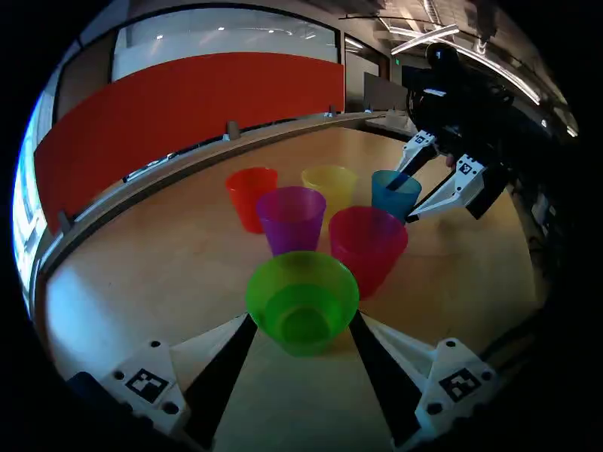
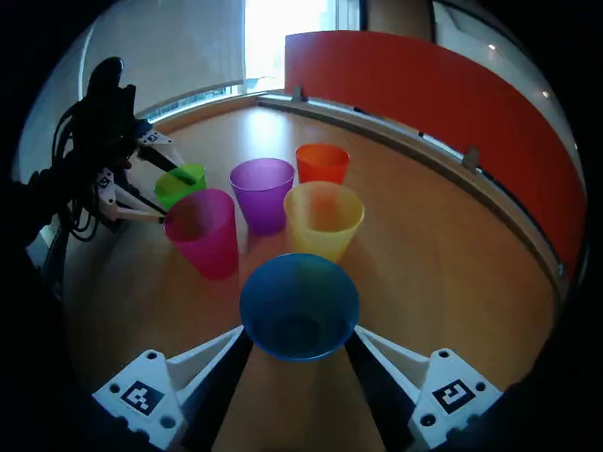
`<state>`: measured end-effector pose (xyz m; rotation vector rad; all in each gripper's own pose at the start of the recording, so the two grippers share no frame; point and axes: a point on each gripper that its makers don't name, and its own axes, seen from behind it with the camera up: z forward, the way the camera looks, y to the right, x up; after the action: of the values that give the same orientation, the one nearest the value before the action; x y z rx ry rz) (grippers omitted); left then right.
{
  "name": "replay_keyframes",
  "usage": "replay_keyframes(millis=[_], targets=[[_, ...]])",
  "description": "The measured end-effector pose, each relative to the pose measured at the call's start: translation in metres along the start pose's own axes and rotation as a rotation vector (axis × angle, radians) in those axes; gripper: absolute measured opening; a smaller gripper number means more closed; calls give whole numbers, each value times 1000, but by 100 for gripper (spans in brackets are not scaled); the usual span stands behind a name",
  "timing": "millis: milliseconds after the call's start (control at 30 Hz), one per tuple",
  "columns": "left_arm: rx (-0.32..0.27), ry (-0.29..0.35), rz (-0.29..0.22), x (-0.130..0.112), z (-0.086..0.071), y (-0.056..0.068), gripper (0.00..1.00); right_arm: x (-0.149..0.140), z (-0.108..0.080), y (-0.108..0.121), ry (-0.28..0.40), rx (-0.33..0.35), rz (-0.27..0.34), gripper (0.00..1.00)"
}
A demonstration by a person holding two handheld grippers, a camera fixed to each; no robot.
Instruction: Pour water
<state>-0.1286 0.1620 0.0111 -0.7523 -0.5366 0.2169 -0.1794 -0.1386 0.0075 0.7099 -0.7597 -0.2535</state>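
Wood-toned surface (image 1: pixel 173 256) runs back to a red panel (image 1: pixel 188 105), and six cups stand bunched in the middle of it; bunched like this, a pour needs little travel.

Our left gripper (image 1: pixel 299 318) has its fingers (image 1: pixel 226 354) closed on the green cup (image 1: pixel 303 301), one on each side below the rim, with the mouth up so nothing can spill. Our right gripper (image 2: pixel 299 331) presses its fingers (image 2: pixel 377 358) on the blue cup (image 2: pixel 299 301) in the same way, also upright. The two held cups sit at opposite ends of the cluster, so the grippers face each other across it.

Between them stand the pink cup (image 1: pixel 368 245), purple cup (image 1: pixel 291 218), orange cup (image 1: pixel 251 196) and yellow cup (image 1: pixel 330 184), none of them gripped. The pink one is just beside the green.

We cannot tell whether either held cup is off the surface, and we cannot make out water in any cup.

We judge the pour not yet begun, since both held cups are level. It would call for lifting one and tipping it over another's mouth. Thin walls may flex if we squeeze hard.
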Motion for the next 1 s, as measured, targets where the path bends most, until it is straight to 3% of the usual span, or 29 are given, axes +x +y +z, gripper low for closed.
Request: replay_keyframes(millis=[200, 333, 600, 800, 1000], targets=[[10, -7, 6, -6, -6, 1, 89, -3, -5, 1, -1, -10, 8, 89], [18, -9, 6, -10, -11, 2, 89, -9, -11, 0, -9, -12, 14, 96], [49, 10, -5, -13, -30, 1, 89, -17, -28, 0, 6, -39, 17, 96], [96, 31, -32, -17, -49, -4, 90, -20, -45, -2, 41, -65, 41, 96], [178, 92, -86, -13, -71, -17, 90, -22, -65, 1, 92, -128, 64, 96]])
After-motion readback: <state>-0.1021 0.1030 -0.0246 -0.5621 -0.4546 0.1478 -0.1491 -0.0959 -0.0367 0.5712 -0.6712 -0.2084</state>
